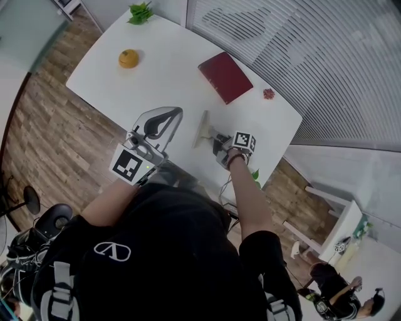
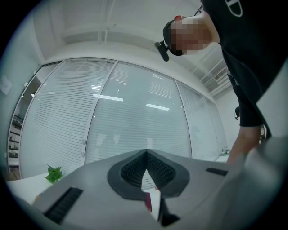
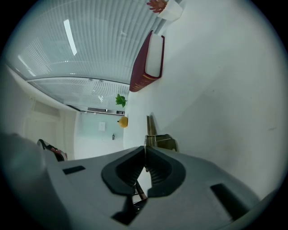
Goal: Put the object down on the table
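The right hand-held gripper is pinching a thin frame edge-on at the near edge of the counter. The left hand-held gripper is hovering beside it, jaws together and empty. A red book and an orange are lying beyond, well apart.

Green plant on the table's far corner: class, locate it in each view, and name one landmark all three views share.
Head view: green plant at the top edge, left of centre.
Left gripper view: lower left, small.
Right gripper view: near centre, above the jaws.
Shared landmark: the slatted blinds.
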